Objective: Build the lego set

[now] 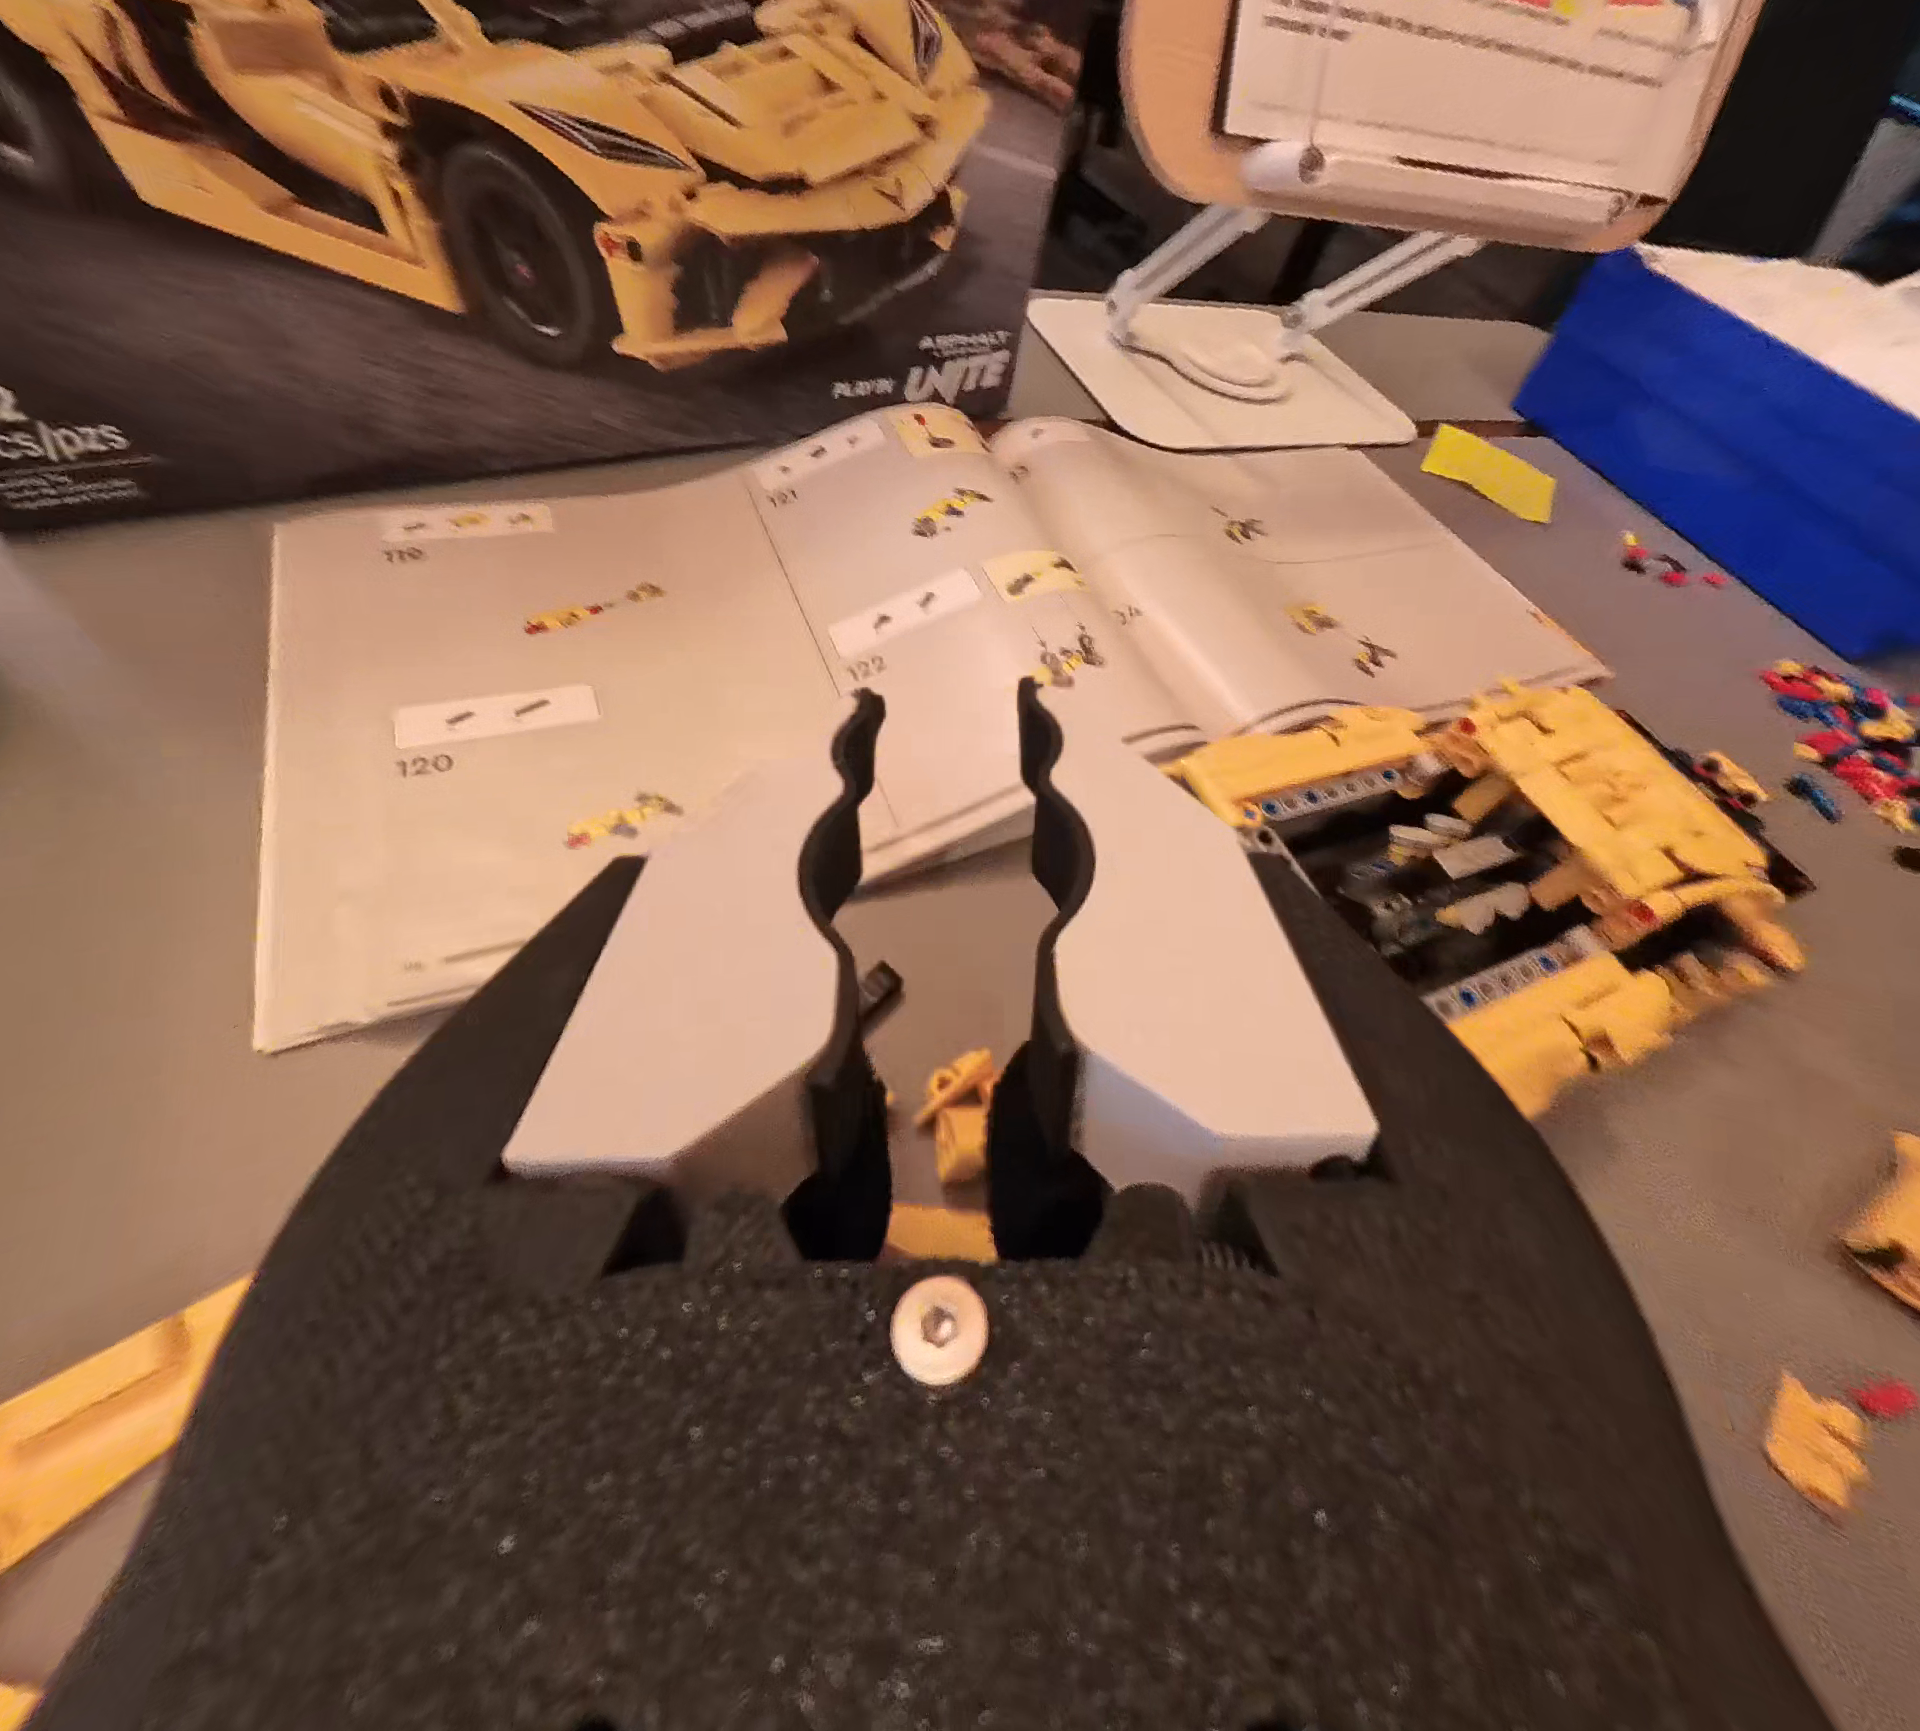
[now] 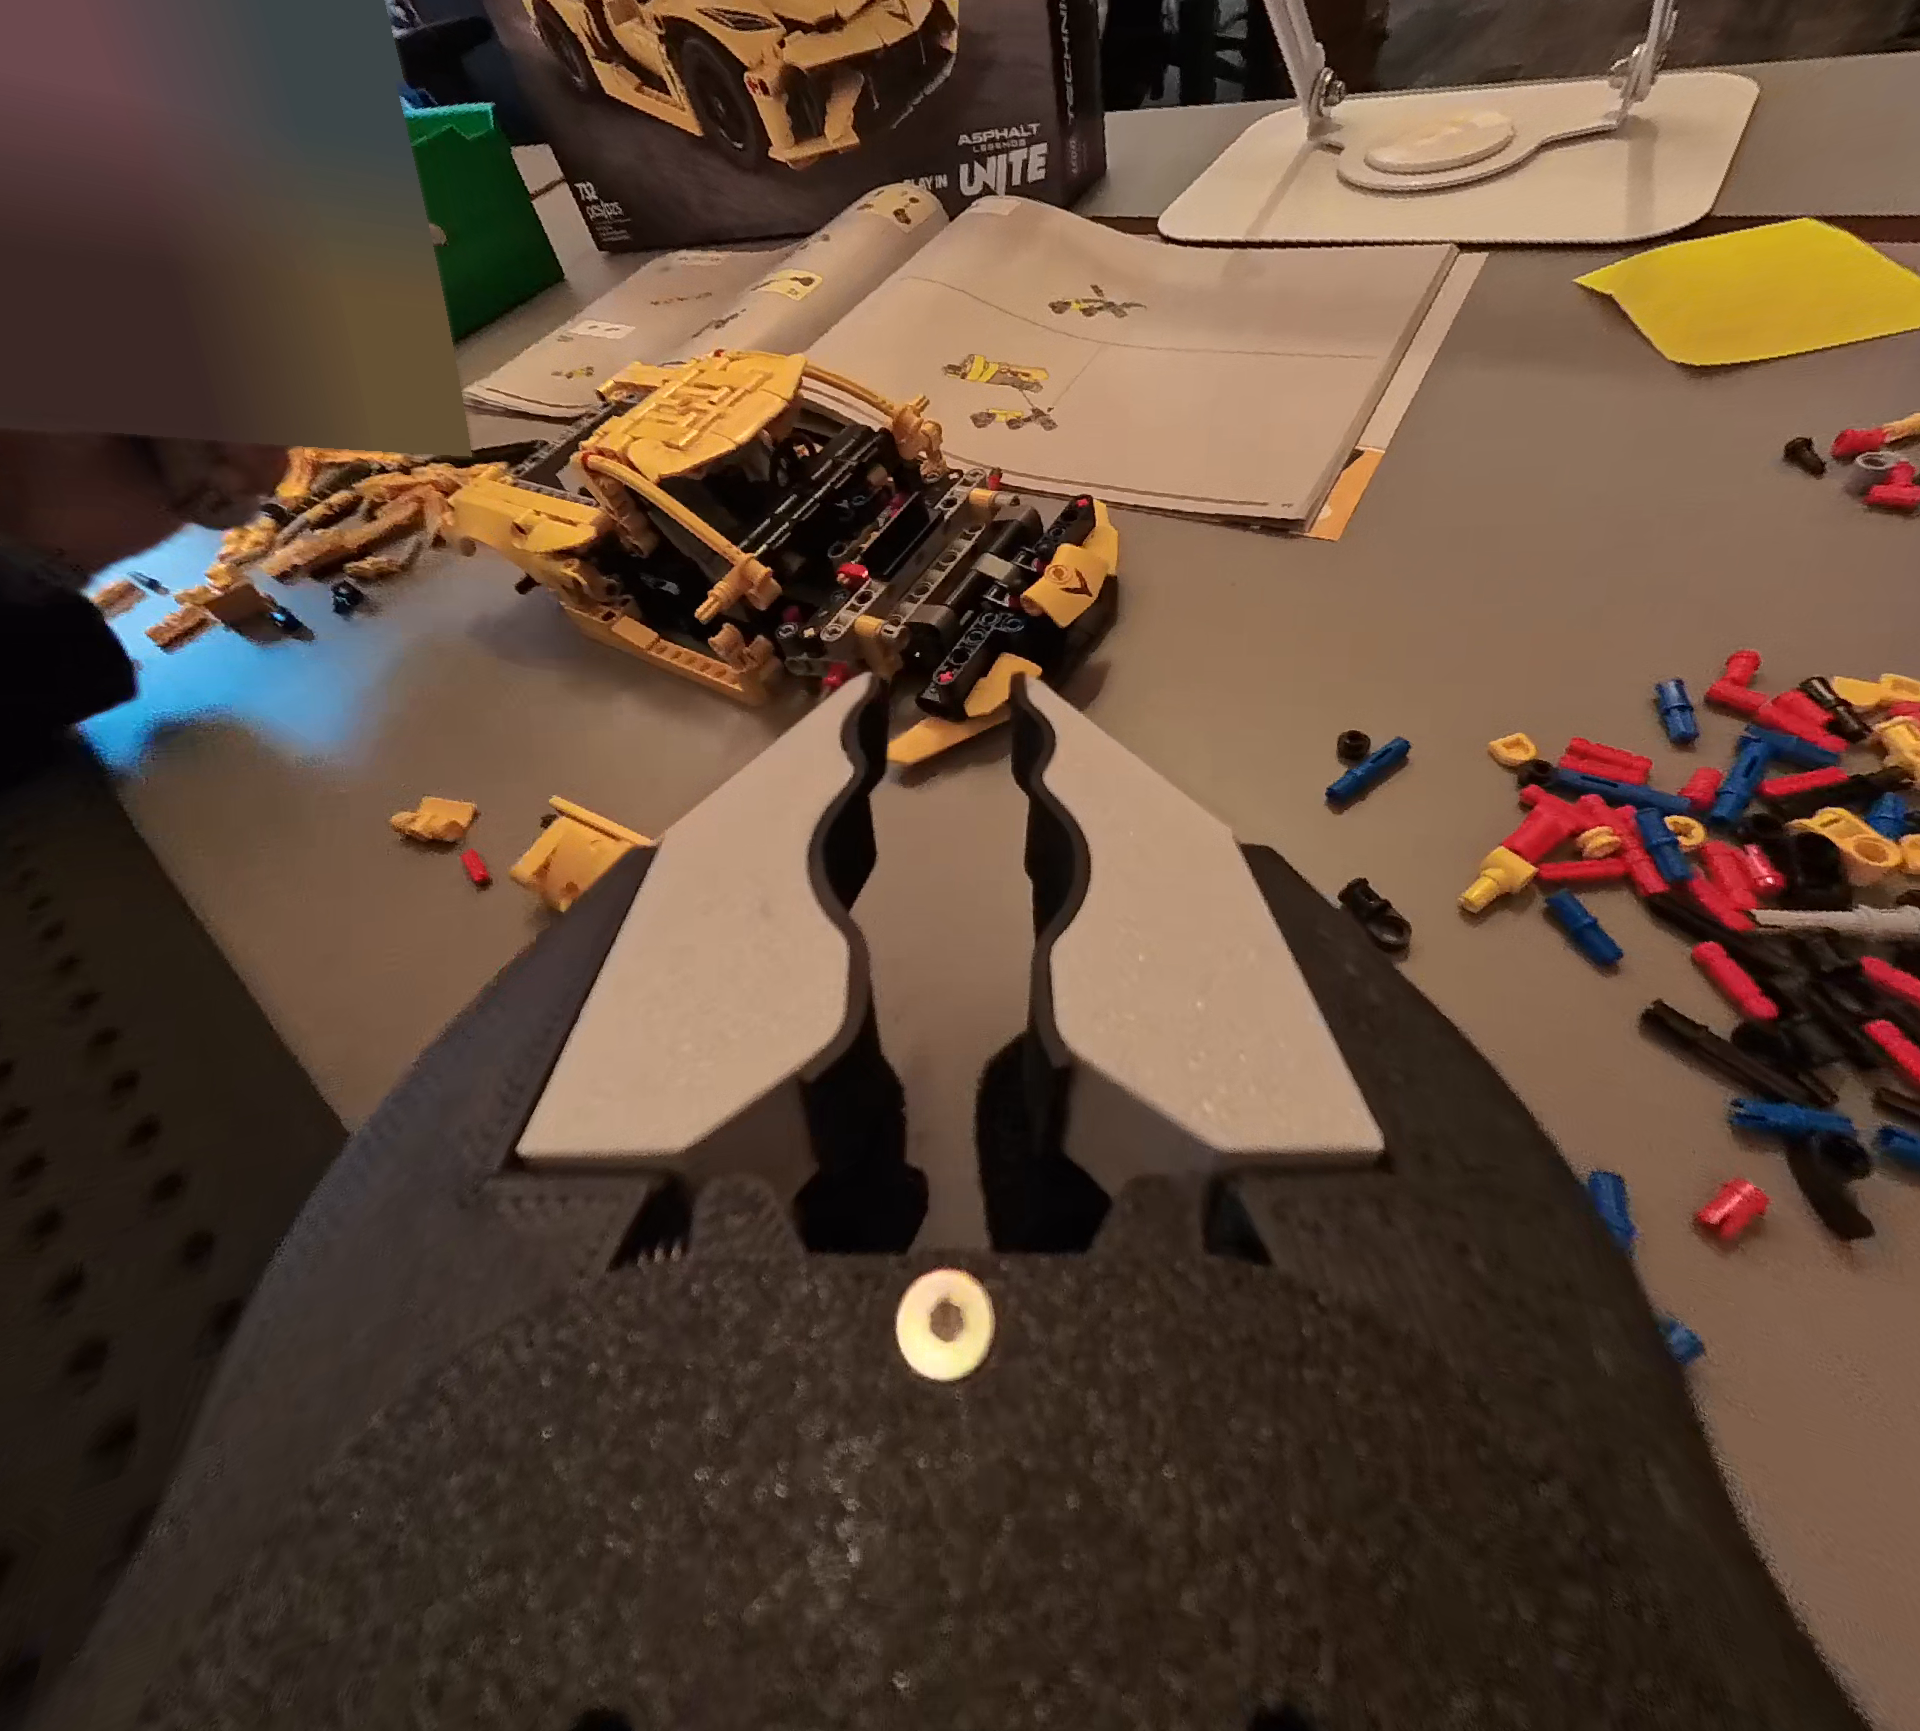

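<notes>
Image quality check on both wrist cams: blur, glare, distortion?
Left wrist view: motion-smeared, worst on the box and half-built car; left gripper sharper. Right wrist view: crisper on car and loose pieces; bluish glare on table at left, with a mosaic patch above. Both: warm, dim light, wide-angle bending at edges.

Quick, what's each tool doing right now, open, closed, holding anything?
Left tool: open, holding nothing, above the instruction booklet.
Right tool: open, holding nothing, pointed at the half-built yellow car.
</notes>
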`<state>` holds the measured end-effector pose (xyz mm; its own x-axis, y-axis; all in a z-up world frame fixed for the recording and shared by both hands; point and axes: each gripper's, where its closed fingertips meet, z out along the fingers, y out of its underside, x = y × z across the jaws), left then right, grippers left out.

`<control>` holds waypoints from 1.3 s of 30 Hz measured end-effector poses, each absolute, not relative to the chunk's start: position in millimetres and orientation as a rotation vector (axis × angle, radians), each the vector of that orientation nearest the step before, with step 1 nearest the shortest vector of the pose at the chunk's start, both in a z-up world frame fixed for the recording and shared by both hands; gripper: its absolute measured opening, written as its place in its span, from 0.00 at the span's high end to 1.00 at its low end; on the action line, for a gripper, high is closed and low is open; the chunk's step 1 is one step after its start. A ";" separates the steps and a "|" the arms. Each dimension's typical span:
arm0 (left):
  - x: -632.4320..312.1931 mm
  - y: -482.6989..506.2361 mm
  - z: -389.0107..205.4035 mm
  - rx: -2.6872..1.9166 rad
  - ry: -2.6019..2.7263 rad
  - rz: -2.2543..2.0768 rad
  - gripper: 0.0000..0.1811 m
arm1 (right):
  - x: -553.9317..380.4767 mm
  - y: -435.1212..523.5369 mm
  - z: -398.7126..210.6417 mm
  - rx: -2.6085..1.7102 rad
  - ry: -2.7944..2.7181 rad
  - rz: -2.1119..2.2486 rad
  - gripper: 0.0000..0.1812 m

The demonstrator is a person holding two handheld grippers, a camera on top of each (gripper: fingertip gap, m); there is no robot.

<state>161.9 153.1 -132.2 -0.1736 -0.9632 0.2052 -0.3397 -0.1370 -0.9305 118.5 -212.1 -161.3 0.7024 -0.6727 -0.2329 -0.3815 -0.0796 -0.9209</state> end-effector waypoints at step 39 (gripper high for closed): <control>156.1 173.0 -150.0 -1.529 1.527 -1.238 0.85 | 202.4 -427.2 -223.8 -2.086 1.180 -0.489 0.89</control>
<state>156.1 173.0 -150.0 -0.1190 -0.9770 0.1767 -0.3748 -0.1206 -0.9192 202.4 -427.2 -223.8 0.5179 -0.8554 -0.0073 -0.5992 -0.3566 -0.7168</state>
